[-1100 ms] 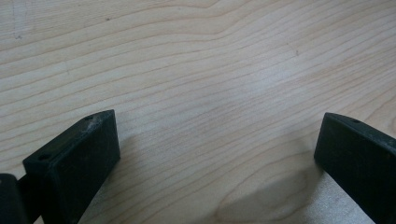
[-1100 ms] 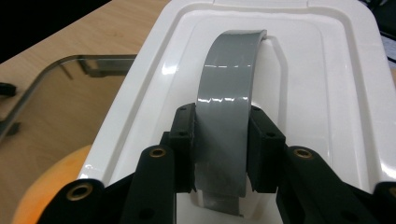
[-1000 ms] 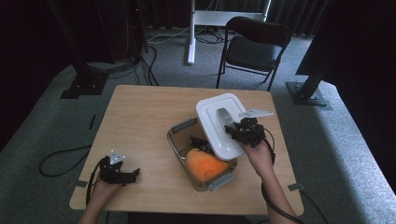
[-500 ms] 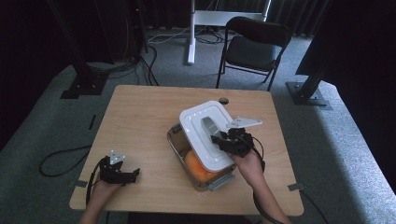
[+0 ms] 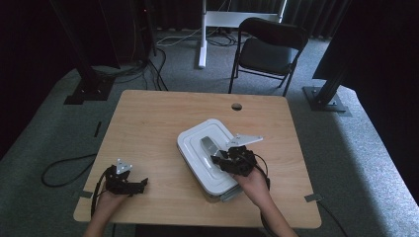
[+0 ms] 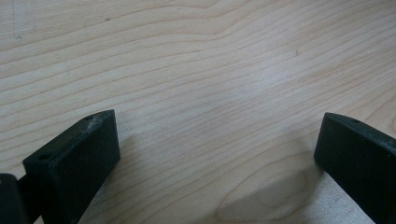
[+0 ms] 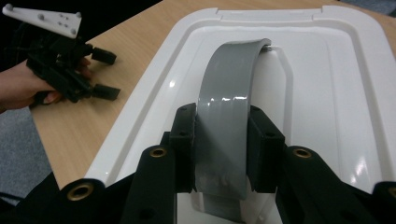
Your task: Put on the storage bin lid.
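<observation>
**Ana:** Lid [image 5: 205,155], white plastic with a grey arched handle [image 7: 229,121] along its middle: where is it?

**Ben:** It lies flat over the storage box [image 5: 222,193] on the near right part of the wooden table [image 5: 148,128], covering nearly all of it; one box corner and a latch peek out at the near edge.

**Ana:** How is the right hand posed?

**Ben:** The forearm enters from the bottom edge, slanting up and left. The right gripper [image 5: 223,159] reaches over the lid's near-right side, its jaws pinching the grey handle from both sides, pads pressed on the strap.

**Ana:** Which way does the lid run?

**Ben:** Its long axis goes diagonally, from the far left toward the near right, and the handle follows that line. The top faces up.

**Ana:** And the left hand?

**Ben:** It rests low at the table's near left corner, well apart from the box. The left gripper [image 5: 141,183] points right along the tabletop, jaws spread wide with bare wood between them.
</observation>
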Demonstrator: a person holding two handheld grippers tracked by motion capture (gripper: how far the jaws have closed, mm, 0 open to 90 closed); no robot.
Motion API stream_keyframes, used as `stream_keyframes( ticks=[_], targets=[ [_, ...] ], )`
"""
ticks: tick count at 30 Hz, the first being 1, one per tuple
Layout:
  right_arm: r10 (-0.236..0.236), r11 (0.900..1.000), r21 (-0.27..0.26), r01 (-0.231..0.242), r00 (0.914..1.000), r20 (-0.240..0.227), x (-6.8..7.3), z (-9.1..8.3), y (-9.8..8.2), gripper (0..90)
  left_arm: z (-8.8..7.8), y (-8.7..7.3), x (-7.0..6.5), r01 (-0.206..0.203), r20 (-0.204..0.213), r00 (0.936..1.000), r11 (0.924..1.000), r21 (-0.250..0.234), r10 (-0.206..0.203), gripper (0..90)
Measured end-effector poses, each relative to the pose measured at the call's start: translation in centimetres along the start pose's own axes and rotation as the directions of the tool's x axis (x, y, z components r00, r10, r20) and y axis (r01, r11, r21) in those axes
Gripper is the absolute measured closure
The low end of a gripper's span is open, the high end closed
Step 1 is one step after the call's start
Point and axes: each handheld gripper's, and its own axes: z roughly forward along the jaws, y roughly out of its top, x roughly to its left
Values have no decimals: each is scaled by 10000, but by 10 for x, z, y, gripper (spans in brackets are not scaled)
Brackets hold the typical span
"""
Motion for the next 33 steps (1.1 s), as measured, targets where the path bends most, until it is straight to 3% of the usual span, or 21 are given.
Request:
stream_keyframes(
  ticks=[8,14,27,30,33],
  targets=[
    [-57,9999,147,59,9999,-88,6,7,-5,678,0,0,0,1,3,10000,10000,2,-1,5],
    [216,9997,116,-214,9997,-106,2,7,-9,677,0,0,0,1,-3,10000,10000,4,-1,5],
    [105,9999,46,-105,9998,-139,1,6,-12,667,0,0,-1,41,-48,10000,10000,3,-41,5],
    [-311,9994,-177,307,9993,-214,1,3,-10,456,1,1,-2,155,-149,9998,9999,-2,-155,5],
    [-100,9985,-538,85,9995,-289,-6,-5,-7,285,1,1,-3,291,-341,9990,9996,19,-290,5]
  ],
)
